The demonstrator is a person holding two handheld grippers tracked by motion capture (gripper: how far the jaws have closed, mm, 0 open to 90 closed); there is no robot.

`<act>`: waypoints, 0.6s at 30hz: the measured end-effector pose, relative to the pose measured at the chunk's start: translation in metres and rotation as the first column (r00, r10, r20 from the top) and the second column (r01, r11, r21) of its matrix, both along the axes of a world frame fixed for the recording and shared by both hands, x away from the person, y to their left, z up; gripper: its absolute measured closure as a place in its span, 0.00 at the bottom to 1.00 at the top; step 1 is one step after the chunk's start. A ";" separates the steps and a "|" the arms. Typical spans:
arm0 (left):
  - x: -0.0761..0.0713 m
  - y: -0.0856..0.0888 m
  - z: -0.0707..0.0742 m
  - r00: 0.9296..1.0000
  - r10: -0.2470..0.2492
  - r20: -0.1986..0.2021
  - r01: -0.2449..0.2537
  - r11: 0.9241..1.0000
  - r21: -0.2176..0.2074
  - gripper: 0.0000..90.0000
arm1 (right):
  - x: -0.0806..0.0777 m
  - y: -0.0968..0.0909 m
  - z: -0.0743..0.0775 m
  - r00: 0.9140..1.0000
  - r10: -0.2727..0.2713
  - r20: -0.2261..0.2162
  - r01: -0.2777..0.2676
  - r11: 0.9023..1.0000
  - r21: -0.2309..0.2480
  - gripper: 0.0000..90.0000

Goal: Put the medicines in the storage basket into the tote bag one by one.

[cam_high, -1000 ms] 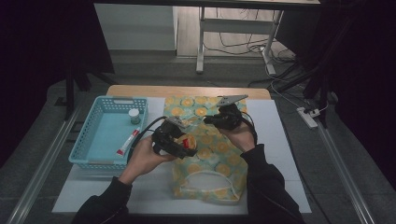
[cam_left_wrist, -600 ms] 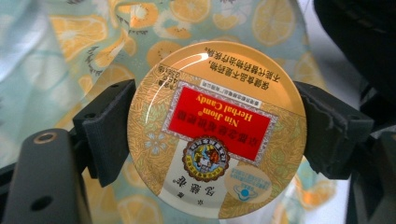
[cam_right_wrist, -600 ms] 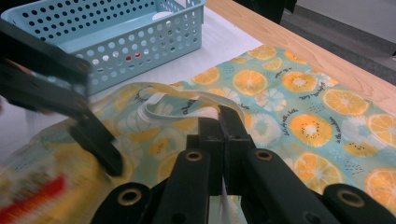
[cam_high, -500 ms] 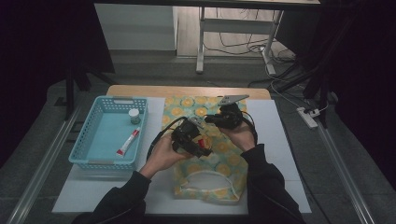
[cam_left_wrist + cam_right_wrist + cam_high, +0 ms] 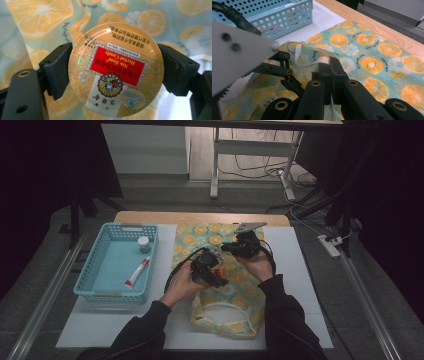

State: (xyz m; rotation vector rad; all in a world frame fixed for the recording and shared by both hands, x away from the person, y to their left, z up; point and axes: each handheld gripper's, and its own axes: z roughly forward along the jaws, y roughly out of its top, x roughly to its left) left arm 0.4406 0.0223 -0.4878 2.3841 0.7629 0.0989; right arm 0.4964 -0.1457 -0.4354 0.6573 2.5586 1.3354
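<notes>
- You sit at a counter (image 5: 300,285) covered by a white mat, with a fabric bag (image 5: 225,295) printed with orange slices lying flat in front of you.
- Your left tool (image 5: 115,72) is clenched on a round candy tin (image 5: 115,71), one jaw pressing each side of its rim.
- The tin's golden lid with a red label faces the left gripper view's camera, so the tin is held flat-side up between the pads, above the printed fabric.
- In the high view your left tool (image 5: 209,269) hangs over the middle of the bag, just beside your right hand.
- Your right tool (image 5: 329,72) is clamped fully closed on a strip of the bag's white-edged opening (image 5: 312,56), lifting that edge off the rest of the fabric.
- That pinch appears meant to hold the mouth of the bag up and open, so the tin has a gap to go into.
- In the high view your right tool (image 5: 244,245) sits over the upper part of the bag, jaws pointing toward your left tool.
- A blue perforated basket (image 5: 100,270) stands to the left of the bag, well apart from both tools.
- Inside it lie a small jar with a white lid (image 5: 144,244) and a white-and-red tube (image 5: 136,272).
- Judging from this, the tin is about to be slipped into the bag, though it is not yet inside.
</notes>
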 end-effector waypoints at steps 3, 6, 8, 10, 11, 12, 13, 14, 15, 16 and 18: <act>0.007 -0.001 -0.007 1.000 0.010 -0.009 -0.010 1.000 0.009 0.22 | 0.002 -0.001 -0.002 1.000 -0.007 0.001 0.007 1.000 -0.004 1.00; 0.013 -0.001 -0.015 1.000 0.018 -0.019 -0.018 1.000 0.009 0.22 | 0.003 -0.001 -0.004 1.000 -0.012 0.003 0.012 1.000 -0.007 1.00; 0.016 -0.002 -0.019 1.000 0.016 -0.020 -0.016 1.000 0.013 0.22 | 0.003 -0.001 -0.005 1.000 -0.014 0.003 0.014 1.000 -0.008 1.00; 0.018 -0.003 -0.023 1.000 0.016 -0.021 -0.016 1.000 0.017 0.22 | 0.004 0.000 -0.006 1.000 -0.017 0.007 0.017 1.000 -0.011 1.00; 0.019 -0.003 -0.025 1.000 0.016 -0.024 -0.016 1.000 0.016 0.22 | 0.004 0.000 -0.007 1.000 -0.018 0.008 0.018 1.000 -0.011 1.00; 0.020 -0.004 -0.026 1.000 0.014 -0.021 -0.014 1.000 0.019 0.22 | 0.004 0.000 -0.007 1.000 -0.019 0.009 0.019 1.000 -0.011 1.00; 0.021 -0.005 -0.028 1.000 0.012 -0.025 -0.012 1.000 0.020 0.22 | 0.004 0.000 -0.007 1.000 -0.022 0.011 0.022 1.000 -0.011 1.00; 0.021 -0.006 -0.029 1.000 0.011 -0.027 -0.011 1.000 0.019 0.22 | 0.004 0.000 -0.007 1.000 -0.023 0.012 0.023 1.000 -0.011 1.00; 0.021 -0.007 -0.030 1.000 0.010 -0.023 -0.009 1.000 0.021 0.22 | 0.004 0.000 -0.007 1.000 -0.026 0.012 0.026 1.000 -0.010 1.00; 0.022 -0.008 -0.031 1.000 0.010 -0.019 -0.010 1.000 0.026 0.22 | 0.004 -0.001 -0.007 1.000 -0.025 0.012 0.025 1.000 -0.011 1.00; 0.023 -0.010 -0.032 1.000 0.013 -0.008 -0.013 0.999 0.039 0.22 | 0.004 -0.001 -0.007 1.000 -0.027 0.015 0.027 1.000 -0.011 1.00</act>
